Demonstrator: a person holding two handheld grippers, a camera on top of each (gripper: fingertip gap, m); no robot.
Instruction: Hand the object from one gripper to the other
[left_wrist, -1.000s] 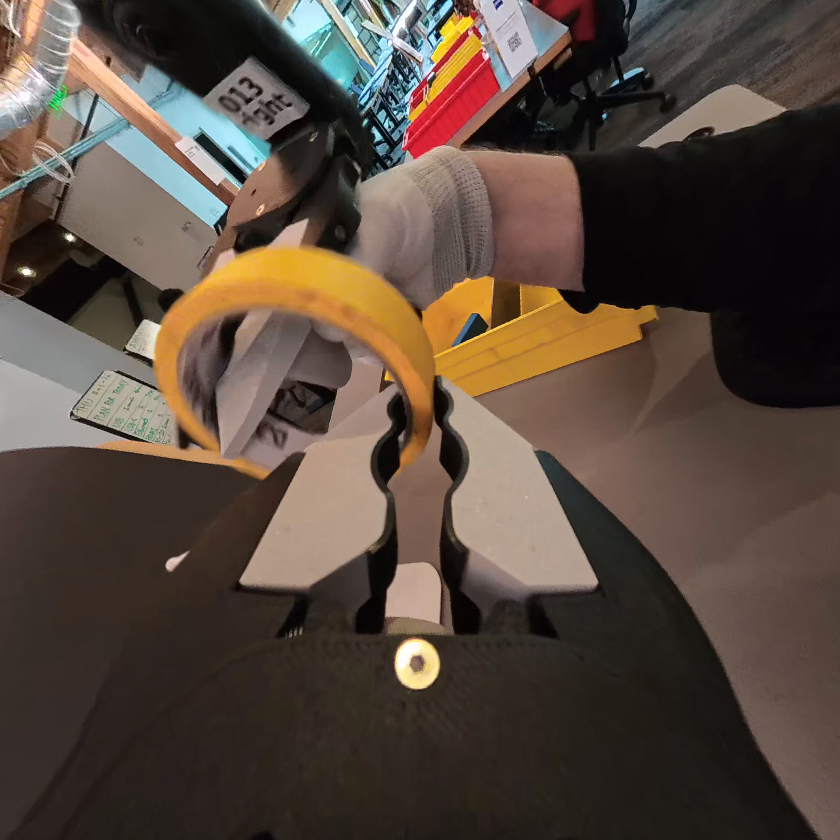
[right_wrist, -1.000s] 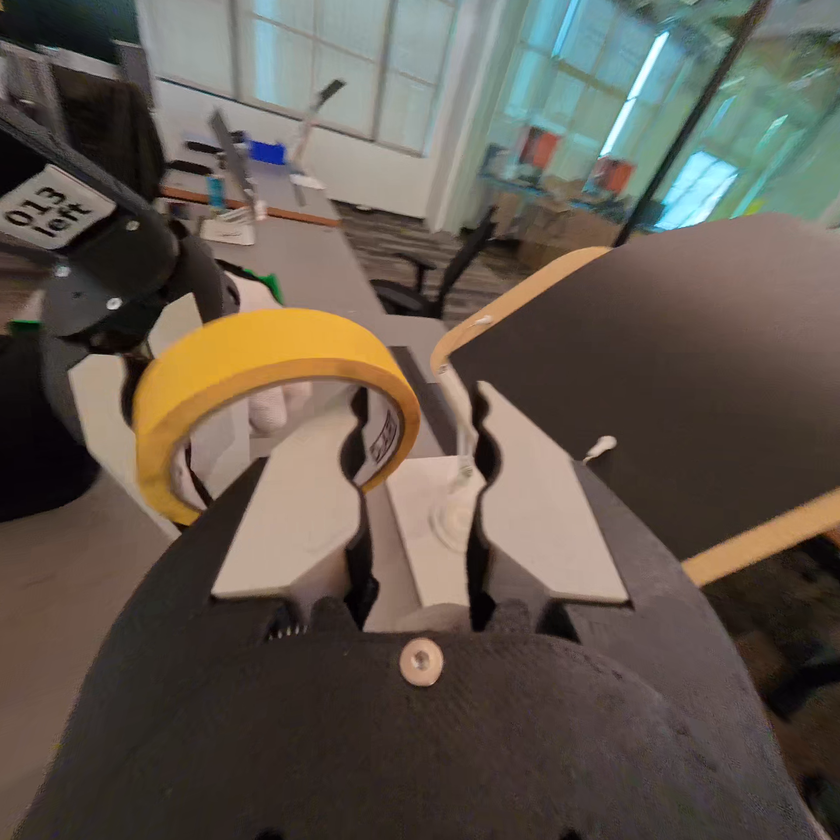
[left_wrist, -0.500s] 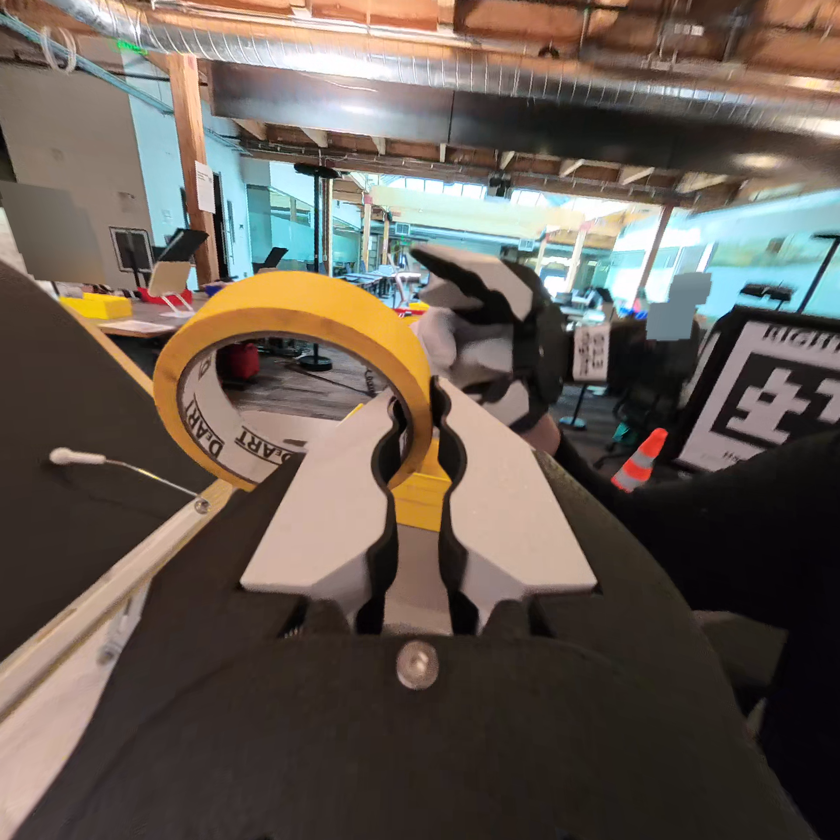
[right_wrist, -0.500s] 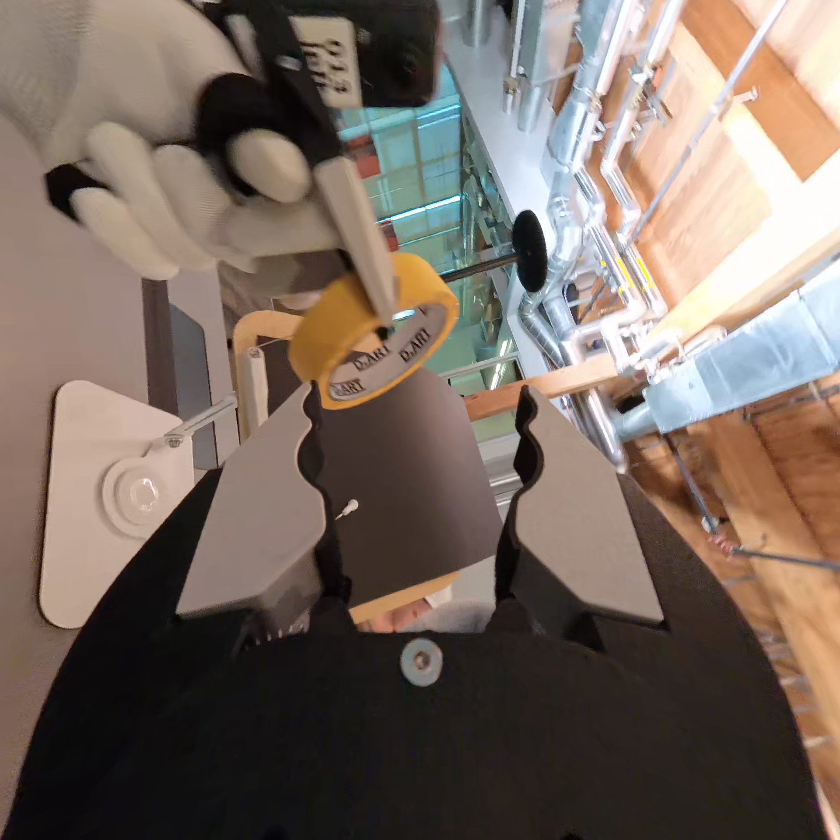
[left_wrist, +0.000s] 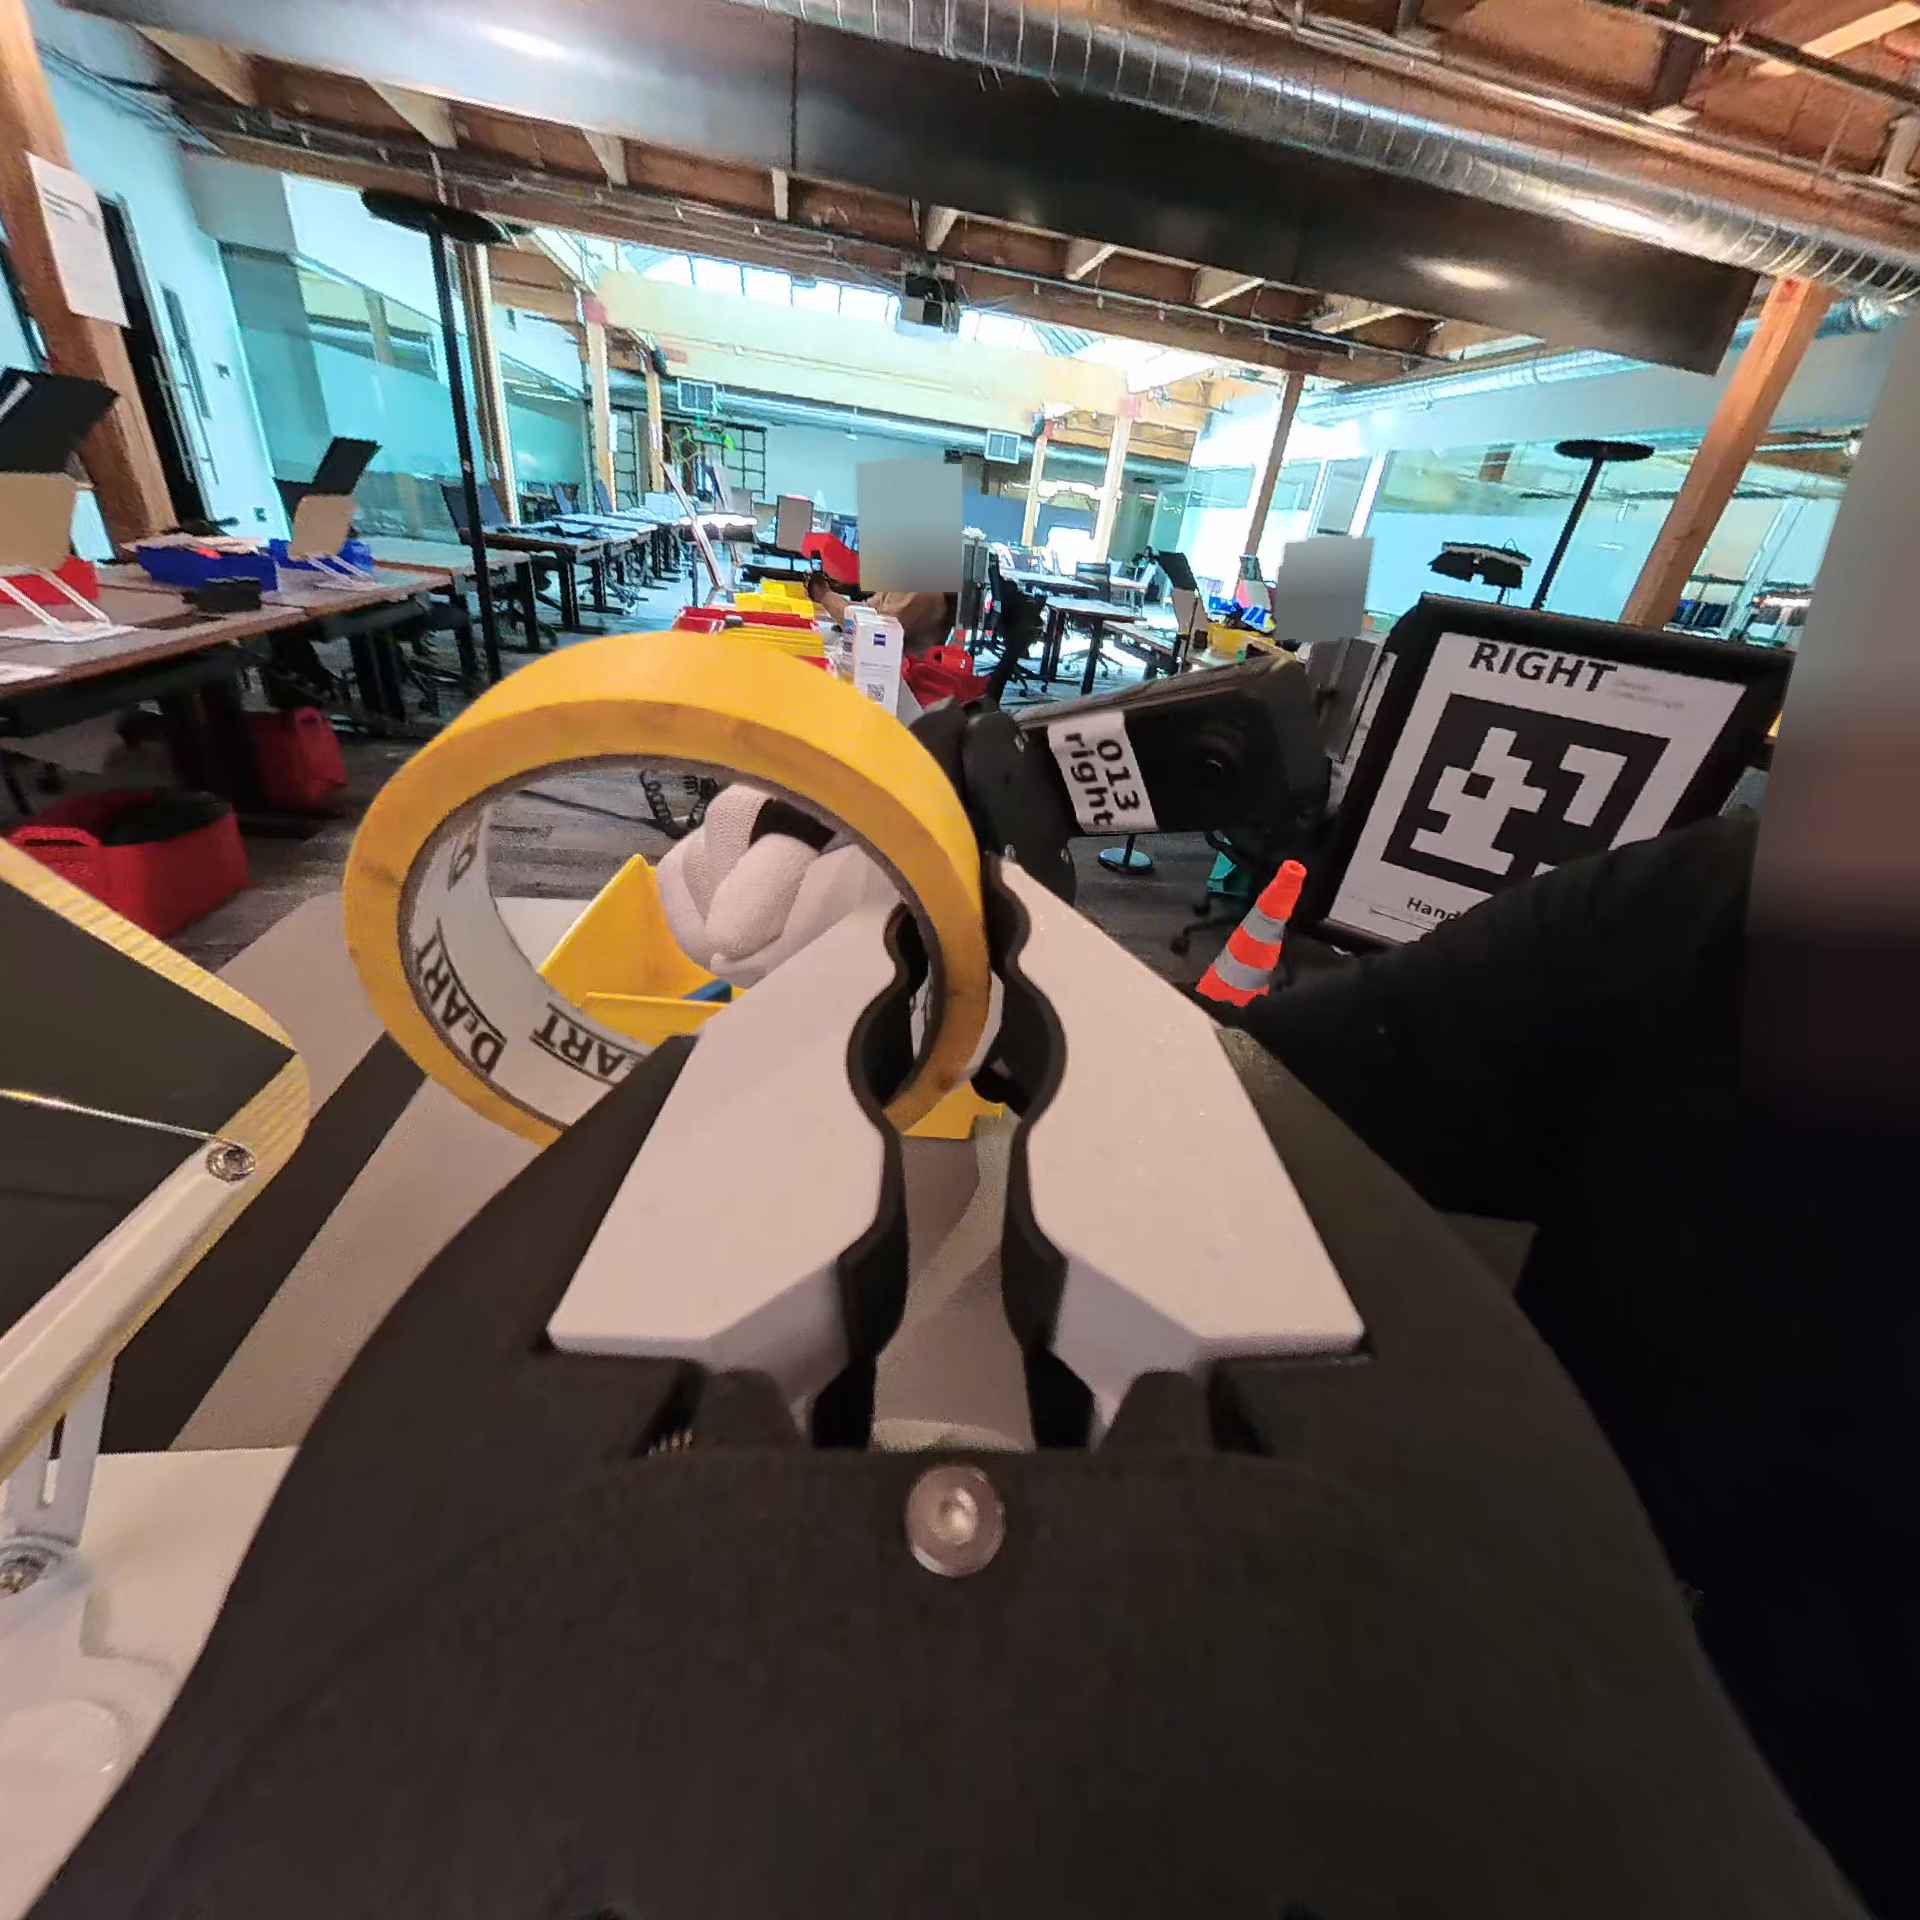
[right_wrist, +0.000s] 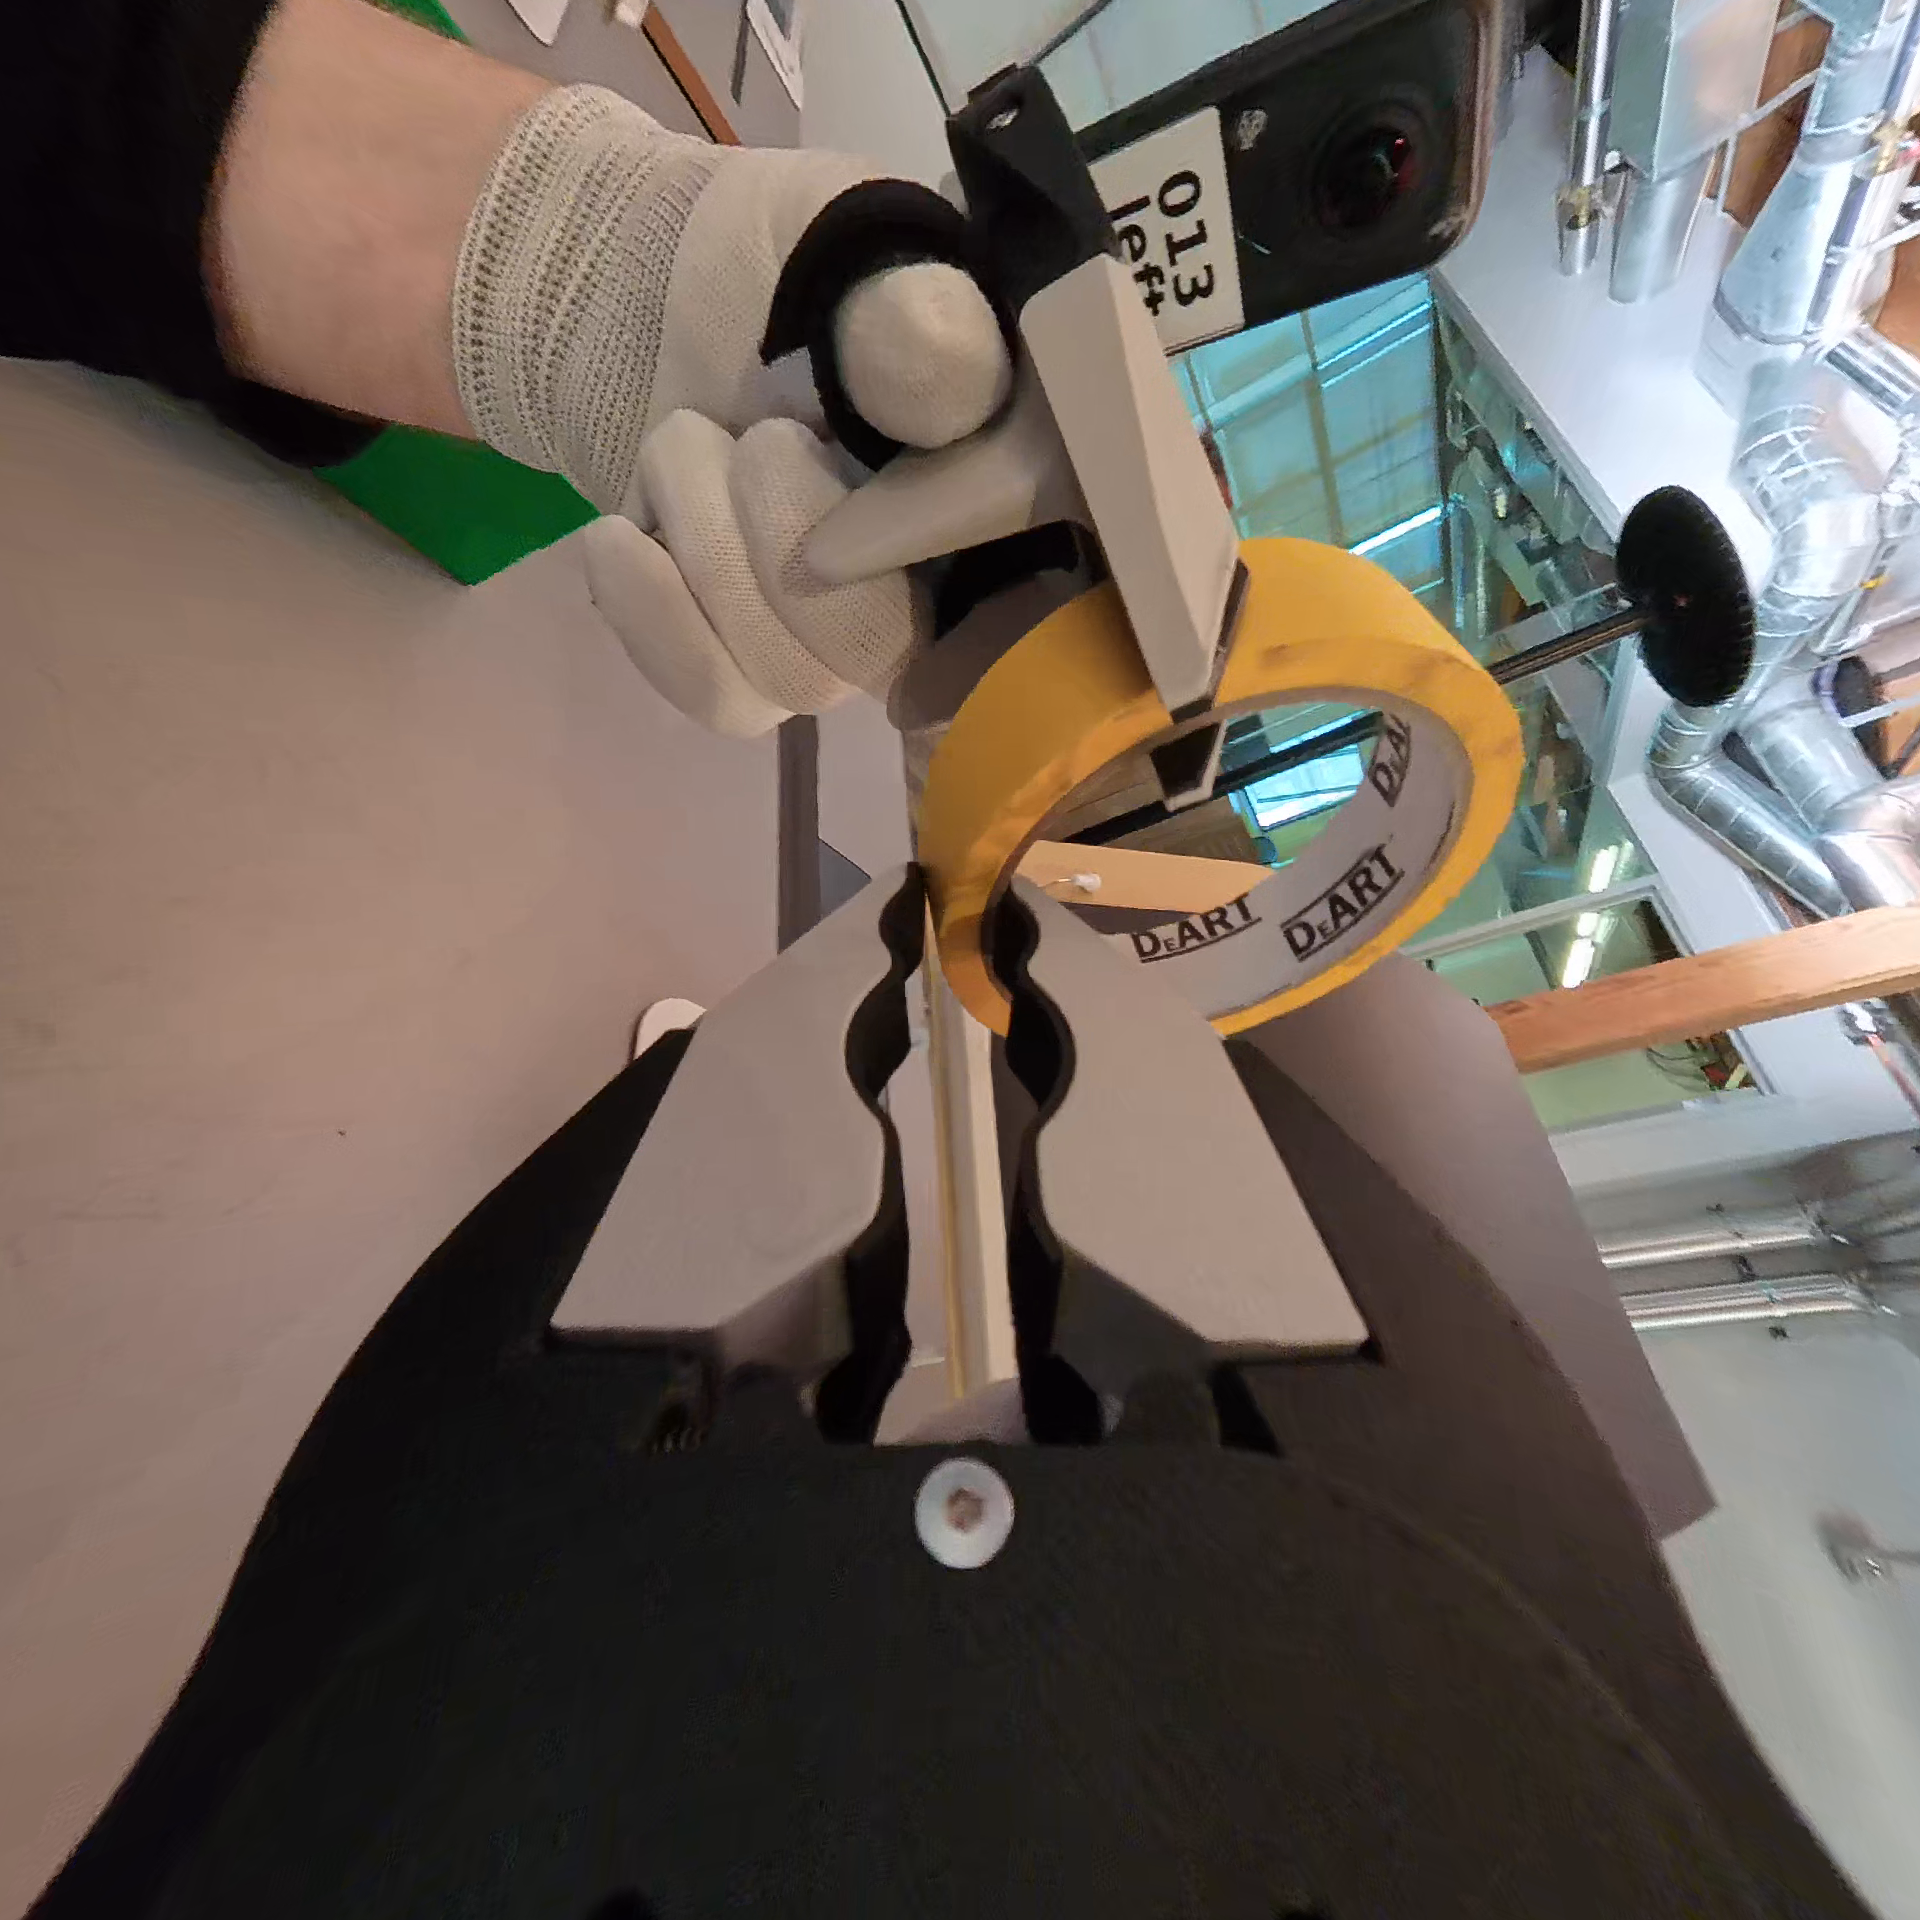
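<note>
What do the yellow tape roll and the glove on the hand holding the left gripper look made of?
Tape roll: likely paper masking tape, matte yellow with fine layered edges, on a pale printed core that looks like cardboard. Glove: white knit fabric, with visible weave and a ribbed cuff.

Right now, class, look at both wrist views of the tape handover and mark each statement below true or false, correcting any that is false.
1. The left hand-held gripper is shut on the wall of the yellow tape roll. True.
2. The roll rests flat on the table. False: it is held in the air.
3. The right hand-held gripper has one finger inside the roll's ring and one outside. True.
4. The hand on the left hand-held gripper is bare. False: it wears a white knit glove.
5. The tape roll is blue. False: it is yellow with a pale inner core.
</note>
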